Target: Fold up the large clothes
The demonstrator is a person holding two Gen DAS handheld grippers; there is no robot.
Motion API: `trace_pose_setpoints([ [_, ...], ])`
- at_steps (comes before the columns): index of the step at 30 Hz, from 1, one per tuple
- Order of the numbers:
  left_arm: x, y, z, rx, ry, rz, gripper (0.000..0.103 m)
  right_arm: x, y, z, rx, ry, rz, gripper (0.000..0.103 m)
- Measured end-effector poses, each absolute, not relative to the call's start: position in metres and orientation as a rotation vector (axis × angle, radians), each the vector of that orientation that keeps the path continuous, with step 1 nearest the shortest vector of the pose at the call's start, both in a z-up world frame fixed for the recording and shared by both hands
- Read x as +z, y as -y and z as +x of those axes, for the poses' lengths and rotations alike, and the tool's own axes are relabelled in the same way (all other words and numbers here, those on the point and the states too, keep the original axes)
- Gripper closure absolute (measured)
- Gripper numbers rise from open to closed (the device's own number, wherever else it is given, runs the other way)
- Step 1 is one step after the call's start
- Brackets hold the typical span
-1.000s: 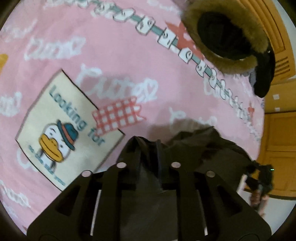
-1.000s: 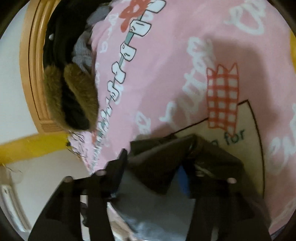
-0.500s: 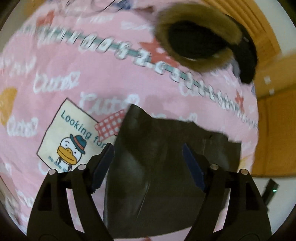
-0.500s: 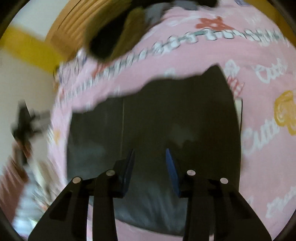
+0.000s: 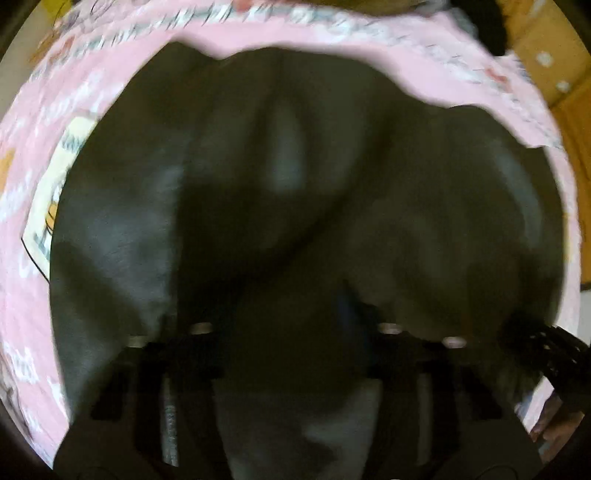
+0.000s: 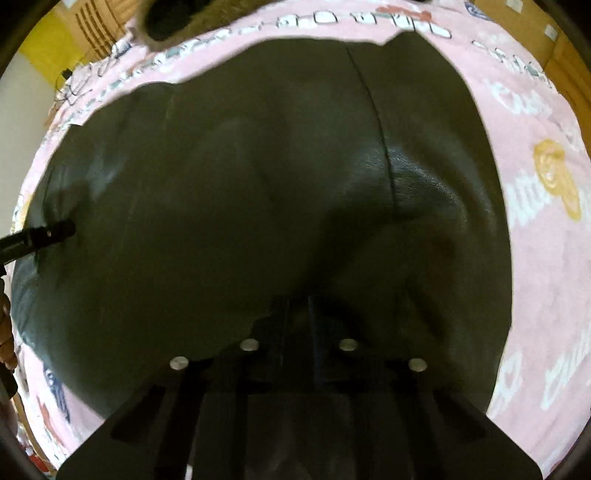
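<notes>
- Pink printed bedspread [image 6: 535, 258] covers the bed and rings the scene in both wrist views; wooden panelling shows past its far edge, and a fur-trimmed dark item [image 6: 166, 16] lies at 11 o'clock in the right view.
- On the bedspread the dark leather-like garment [image 5: 295, 166] lies spread, filling each view from 9 to 3 o'clock, its long axis running across from one pair of tongs to the other.
- Left tongs [image 5: 291, 332] sit low over the near edge at 6 o'clock; the picture is blurred and dark, so I cannot tell whether they are spread or pinching cloth.
- Right tongs [image 6: 297, 317] sit at 6 o'clock with the fingers nearly pressed together, only a thin gap between; the cloth rises in a ridge toward them, so I judge they pinch the garment's near edge.
- A seam [image 6: 380, 129] runs from 12 o'clock toward the right tongs, across the long axis.
- At 9 o'clock in the right view the tip of the other tool touches the garment's left end, so each hand is nearest its own end.
- The coming fold would likely carry the near edge toward 12 o'clock, both ends level.
</notes>
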State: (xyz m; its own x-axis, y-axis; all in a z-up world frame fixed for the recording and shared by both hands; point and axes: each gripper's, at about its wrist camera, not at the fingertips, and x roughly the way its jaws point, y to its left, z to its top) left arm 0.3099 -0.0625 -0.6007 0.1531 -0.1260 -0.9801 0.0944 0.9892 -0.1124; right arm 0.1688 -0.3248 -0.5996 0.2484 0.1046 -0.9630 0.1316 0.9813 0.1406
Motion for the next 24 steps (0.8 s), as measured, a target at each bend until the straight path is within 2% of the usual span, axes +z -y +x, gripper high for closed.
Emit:
trace_pose_setpoints([
  [5, -0.605, 0.056, 0.326, -0.178, -1.443, -0.047, 0.078, -0.605, 0.334, 0.177, -0.041, -1.308, 0.29, 0.095],
  [7, -0.592, 0.057, 0.32, -0.201, -1.424, -0.031, 0.078, -0.597, 0.338, 0.164, -0.037, -1.286, 0.347, 0.088],
  [8, -0.585, 0.058, 0.316, -0.209, -1.408, -0.028, 0.078, -0.588, 0.346, 0.149, -0.034, -1.259, 0.424, 0.074],
  [9, -0.577, 0.059, 0.311, -0.223, -1.393, -0.03, 0.078, -0.582, 0.353, 0.136, -0.036, -1.232, 0.489, 0.053],
  [10, -0.57, 0.061, 0.304, -0.236, -1.374, -0.032, 0.078, -0.574, 0.358, 0.123, -0.038, -1.196, 0.544, 0.042],
  [11, -0.557, 0.067, 0.294, -0.251, -1.331, -0.022, 0.078, -0.563, 0.368, 0.102, -0.054, -1.134, 0.621, 0.026],
  [12, -0.547, 0.072, 0.286, -0.265, -1.296, -0.008, 0.078, -0.554, 0.377, 0.08, -0.086, -1.079, 0.684, 0.018],
  [16, -0.525, 0.102, 0.26, -0.324, -1.216, 0.081, 0.078, -0.552, 0.396, 0.014, -0.216, -1.022, 0.892, 0.017],
  [21, -0.533, 0.14, 0.248, -0.395, -1.249, 0.124, 0.078, -0.607, 0.41, -0.03, -0.262, -1.039, 1.236, 0.017],
  [24, -0.541, 0.148, 0.246, -0.405, -1.276, 0.119, 0.078, -0.62, 0.413, -0.026, -0.287, -0.997, 1.217, 0.018],
])
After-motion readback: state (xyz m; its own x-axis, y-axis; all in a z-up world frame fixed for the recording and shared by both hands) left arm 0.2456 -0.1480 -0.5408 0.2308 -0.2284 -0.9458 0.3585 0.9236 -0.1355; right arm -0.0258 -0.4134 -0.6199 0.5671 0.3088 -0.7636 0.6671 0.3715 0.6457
